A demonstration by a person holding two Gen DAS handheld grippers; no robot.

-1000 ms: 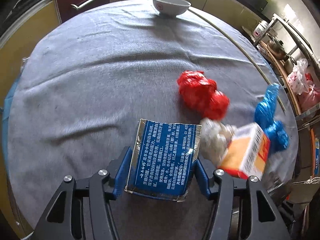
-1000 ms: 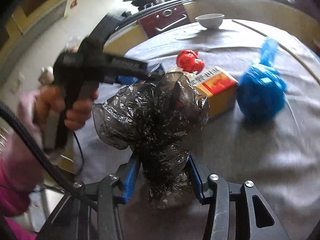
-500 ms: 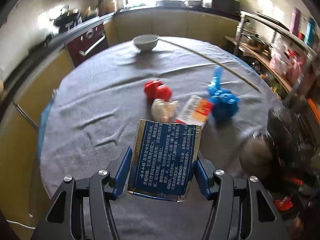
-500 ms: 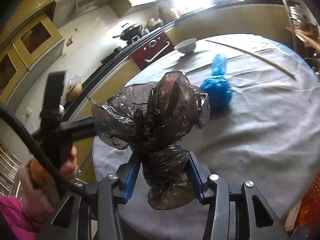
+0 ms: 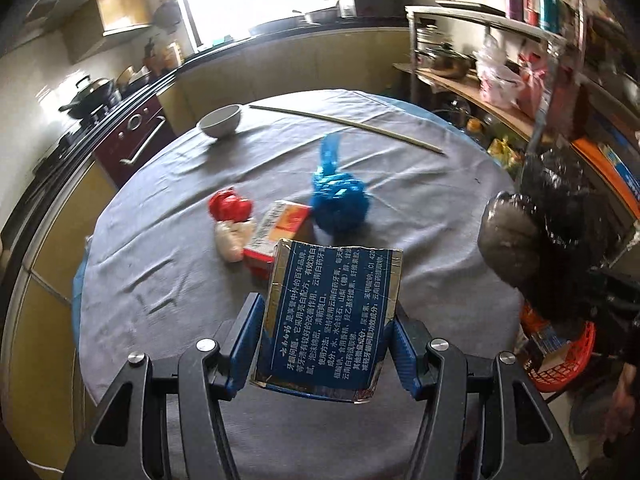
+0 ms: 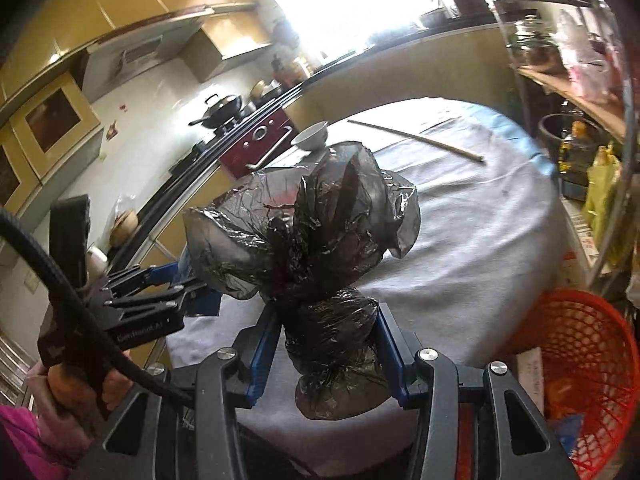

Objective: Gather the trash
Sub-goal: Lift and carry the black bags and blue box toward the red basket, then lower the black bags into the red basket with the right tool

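Note:
My left gripper [image 5: 326, 344] is shut on a flat blue toothpaste box [image 5: 332, 312] and holds it above the near edge of the round grey table [image 5: 160, 248]. My right gripper [image 6: 326, 344] is shut on a knotted black plastic bag [image 6: 320, 240], held off the table's right side; the bag also shows in the left wrist view [image 5: 540, 232]. On the table lie a blue bag [image 5: 338, 196], a red bag [image 5: 230, 206], a white wad [image 5: 230, 242] and an orange-and-white carton [image 5: 276, 232]. A red mesh basket [image 6: 588, 368] with trash stands on the floor at the right.
A white bowl [image 5: 220, 120] and a long thin stick [image 5: 344, 128] lie at the table's far side. A stove with a wok [image 5: 92, 96] runs along the left wall. Cluttered shelves [image 5: 500, 80] stand close on the right. The left gripper shows in the right wrist view [image 6: 132, 304].
Both grippers have pulled back and up from the table with their loads. The right gripper has swung toward the red basket, which has come into view.

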